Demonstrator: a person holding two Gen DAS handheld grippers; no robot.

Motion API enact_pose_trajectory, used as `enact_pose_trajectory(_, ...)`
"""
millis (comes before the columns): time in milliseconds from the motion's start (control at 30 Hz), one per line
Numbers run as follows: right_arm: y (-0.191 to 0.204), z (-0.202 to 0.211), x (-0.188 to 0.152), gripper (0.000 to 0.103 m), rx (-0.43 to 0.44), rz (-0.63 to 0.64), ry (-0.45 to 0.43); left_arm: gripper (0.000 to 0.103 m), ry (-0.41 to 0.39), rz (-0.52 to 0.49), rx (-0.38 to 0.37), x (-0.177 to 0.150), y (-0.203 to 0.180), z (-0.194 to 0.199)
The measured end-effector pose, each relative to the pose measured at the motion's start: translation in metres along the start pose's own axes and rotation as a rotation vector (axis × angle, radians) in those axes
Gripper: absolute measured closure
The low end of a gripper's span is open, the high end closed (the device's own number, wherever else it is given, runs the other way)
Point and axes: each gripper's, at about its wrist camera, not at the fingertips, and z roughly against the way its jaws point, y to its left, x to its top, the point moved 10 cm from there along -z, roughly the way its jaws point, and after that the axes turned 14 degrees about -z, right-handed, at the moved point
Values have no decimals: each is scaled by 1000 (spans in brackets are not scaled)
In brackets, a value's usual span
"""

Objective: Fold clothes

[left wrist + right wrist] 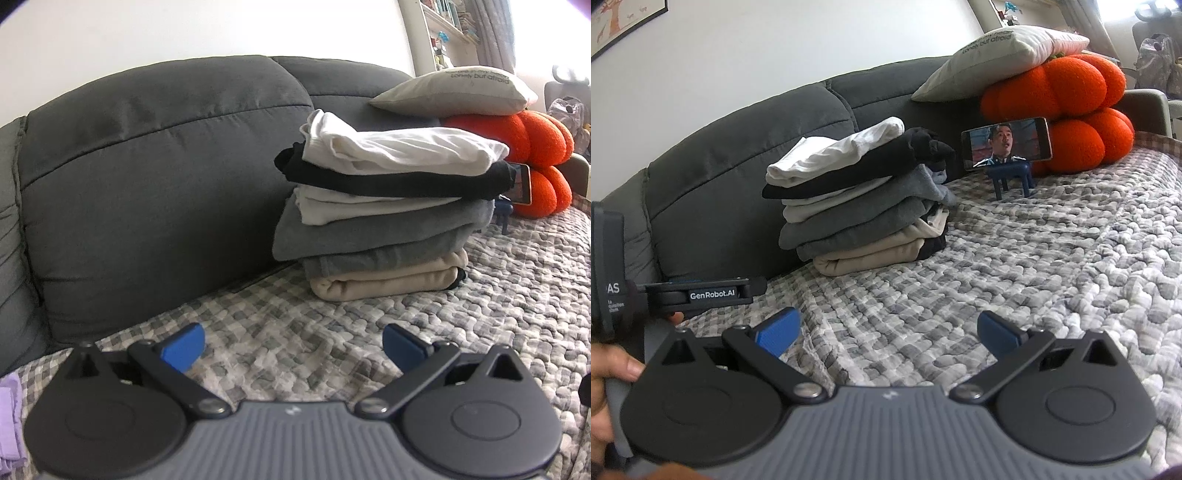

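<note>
Both tools hover low over the grey-and-white checked quilted cover (369, 332) spread on the seat of the dark grey fabric sofa (155, 177). The left tool (293, 349) has its blue-tipped fingers (184, 349) spread wide with nothing between them, only the cover below. The right tool (886, 334) is spread just as wide and is also empty. In the right wrist view the left tool shows from the side at the left edge, with a person's hand (613, 369) gripping its handle there.

The tall stack of folded clothes (380, 206) stands on the cover against the sofa's back cushion, well ahead of both tools. From the top it runs: a white folded garment (399, 147), a black one (388, 181), another pale one, thick grey pieces (369, 232), and a beige folded piece (384, 280) at the bottom. The stack leans a little, with the upper layers overhanging.

To the right of the stack a phone with a lit screen (1006, 142) rests on a small blue stand (1012, 177), just in front of a bright orange pumpkin-shaped plush cushion (1067, 110). A pale pillow with printed lettering (997, 62) lies on top of the orange cushion. At the bottom left edge of the left wrist view a bit of lilac cloth (9, 417) shows on the cover.
</note>
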Motion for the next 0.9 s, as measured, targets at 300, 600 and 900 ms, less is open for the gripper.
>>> enact_pose_trajectory(300,1,0,0,0,1,7,0,0,-1,-13,-12,0,-4,0)
enact_pose_trajectory(600,1,-1,-1,0,1,10,6,0,-7,-14,-25,-1,-7,1)
enact_pose_trajectory(900,2,0,-2,0,4,12,7,0,-7,-11,-27,-1,-7,1)
